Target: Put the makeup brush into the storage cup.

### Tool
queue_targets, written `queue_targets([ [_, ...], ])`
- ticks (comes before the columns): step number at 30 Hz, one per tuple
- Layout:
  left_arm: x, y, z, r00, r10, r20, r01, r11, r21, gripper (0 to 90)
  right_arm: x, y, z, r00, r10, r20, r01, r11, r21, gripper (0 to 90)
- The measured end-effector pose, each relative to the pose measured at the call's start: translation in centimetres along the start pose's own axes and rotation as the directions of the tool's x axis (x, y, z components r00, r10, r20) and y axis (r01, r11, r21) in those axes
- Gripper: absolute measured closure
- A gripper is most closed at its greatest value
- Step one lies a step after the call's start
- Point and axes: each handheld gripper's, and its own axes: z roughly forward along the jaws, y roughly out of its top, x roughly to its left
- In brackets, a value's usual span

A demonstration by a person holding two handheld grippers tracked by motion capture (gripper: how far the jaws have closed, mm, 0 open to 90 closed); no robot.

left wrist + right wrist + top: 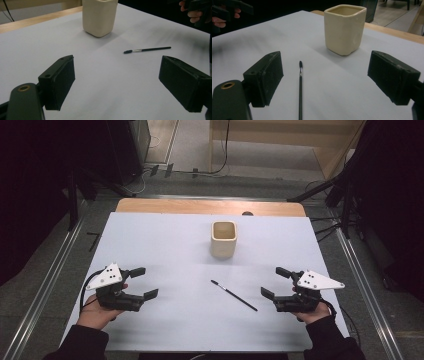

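Note:
A thin black brush (234, 295) lies flat on the white table top (165, 250), its tip toward the far left. Behind it stands a cream square cup (223, 239), upright and seemingly empty. My left gripper (144, 282) rests at the left of the table, open, nothing between its jaws; its own view has the brush (147, 49) and the cup (99, 17) ahead. My right gripper (275, 282) rests at the right, open too and holding nothing. In its view the brush (300, 87) runs up between the jaws, the cup (344, 28) beyond.
A wooden strip (210, 207) borders the table's far edge. Metal rails (45, 280) run along both sides. Dark stands and cables sit on the floor beyond the far end. The other hand (193, 12) shows at the top right of the left gripper view.

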Motion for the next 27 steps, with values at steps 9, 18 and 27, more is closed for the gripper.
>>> queue_targets([
  [9, 0.02, 0.01, 0.27, 1.0, 0.003, 0.003, -0.003, 0.9998, 0.019, 14.2, -0.11, -0.01, -0.22, 1.0, 0.008, 0.002, -0.008, 0.9999, -0.014, 14.0],
  [18, -0.07, 0.05, 0.27, 1.0, 0.002, 0.009, -0.002, 0.9998, 0.019, 14.3, -0.06, 0.01, -0.13, 0.9999, 0.015, -0.002, -0.015, 0.9998, -0.013, 14.0],
  [27, -0.03, 0.02, 0.32, 0.9999, -0.005, 0.012, 0.005, 0.9997, 0.023, 14.3, 0.0, 0.01, -0.08, 0.9997, 0.02, -0.014, -0.02, 0.9997, -0.01, 14.0],
])
